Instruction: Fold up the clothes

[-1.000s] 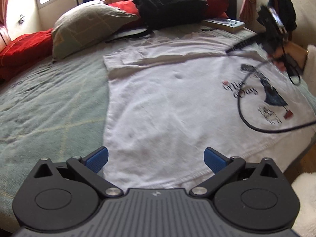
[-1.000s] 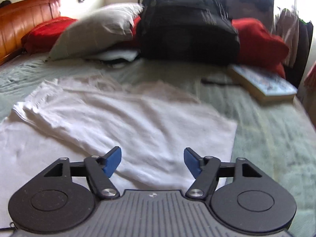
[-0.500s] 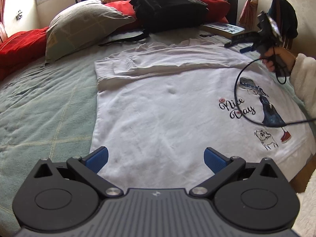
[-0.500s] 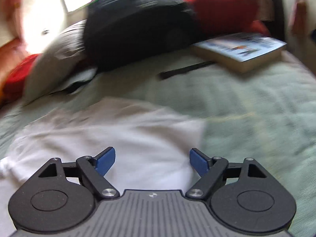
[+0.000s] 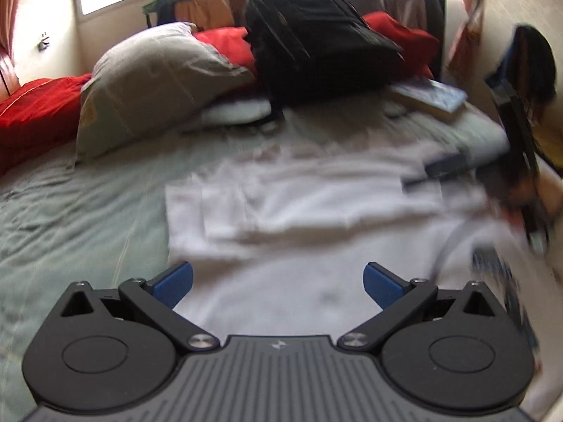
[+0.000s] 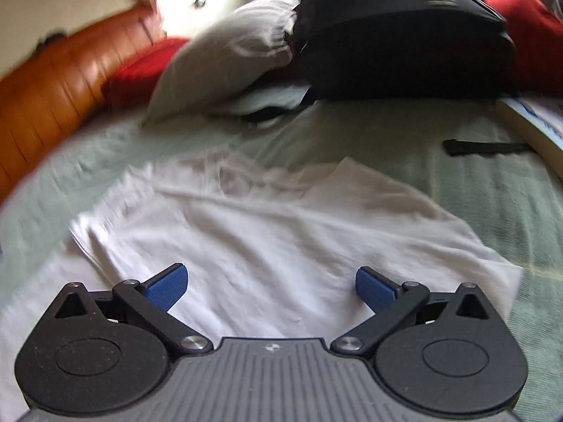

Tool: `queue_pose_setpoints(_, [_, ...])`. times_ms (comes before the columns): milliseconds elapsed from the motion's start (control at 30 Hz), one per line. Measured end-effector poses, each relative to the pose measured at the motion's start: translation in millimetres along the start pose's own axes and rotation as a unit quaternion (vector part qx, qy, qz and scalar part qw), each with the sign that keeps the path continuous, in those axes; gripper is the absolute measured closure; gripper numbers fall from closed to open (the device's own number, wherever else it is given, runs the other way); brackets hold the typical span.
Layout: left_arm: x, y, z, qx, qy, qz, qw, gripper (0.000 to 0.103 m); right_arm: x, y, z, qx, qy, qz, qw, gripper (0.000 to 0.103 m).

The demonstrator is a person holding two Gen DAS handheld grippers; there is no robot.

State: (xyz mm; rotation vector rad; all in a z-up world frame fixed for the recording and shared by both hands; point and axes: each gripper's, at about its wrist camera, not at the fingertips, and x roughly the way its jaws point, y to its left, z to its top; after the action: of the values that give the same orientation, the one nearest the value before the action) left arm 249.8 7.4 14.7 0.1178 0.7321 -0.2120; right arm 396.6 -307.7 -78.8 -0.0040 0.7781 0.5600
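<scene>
The white T-shirt (image 6: 281, 232) lies spread flat on the bed (image 6: 440, 147), its upper part already turned over in a band across the far side, and cloth runs under and ahead of both sets of jaws. The right gripper (image 6: 271, 285) tilts down over that folded band near the shirt's right edge, its jaws opening wide with nothing between them. The left gripper (image 5: 278, 283), jaws spread wide and empty, hangs tilted down over the shirt's body towards its left edge, so each hand seems nearest its own side.
</scene>
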Motion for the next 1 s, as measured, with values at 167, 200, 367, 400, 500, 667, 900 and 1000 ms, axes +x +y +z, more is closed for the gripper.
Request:
queue_pose_setpoints(167, [63,-16,32,-0.030,-0.029,-0.075,0.9963,0.001,-6,-9,-7,-0.003,-0.012,0.020,1.000,0.000])
queue_pose_setpoints(200, [77,-21,34,-0.040,-0.027,-0.100,0.9938,0.001,-8,-14,-8,0.008,-0.014,0.031,0.999,0.000])
queue_pose_setpoints(367, [124,-29,20,-0.073,0.010,-0.153,0.9855,0.001,-11,-21,-12,0.012,-0.019,0.043,0.999,0.000])
queue_pose_setpoints(400, [127,-26,14,-0.080,0.016,-0.148,0.9857,0.001,-11,-21,-13,0.011,-0.019,0.042,0.999,0.000])
queue_pose_setpoints(500, [118,-13,0,-0.083,0.014,-0.132,0.9877,0.001,-11,-19,-13,0.006,-0.018,0.037,0.999,0.000])
queue_pose_setpoints(667, [111,12,17,-0.119,0.011,-0.127,0.9846,0.001,-9,-15,-14,-0.002,-0.016,0.026,1.000,0.000])
queue_pose_setpoints(900, [149,37,37,-0.159,0.023,-0.098,0.9822,0.001,-8,-7,-16,-0.026,-0.013,0.005,1.000,0.000])
queue_pose_setpoints(1000, [155,50,34,-0.169,0.013,-0.091,0.9813,0.001,-9,-7,-17,-0.029,-0.013,0.004,0.999,0.000])
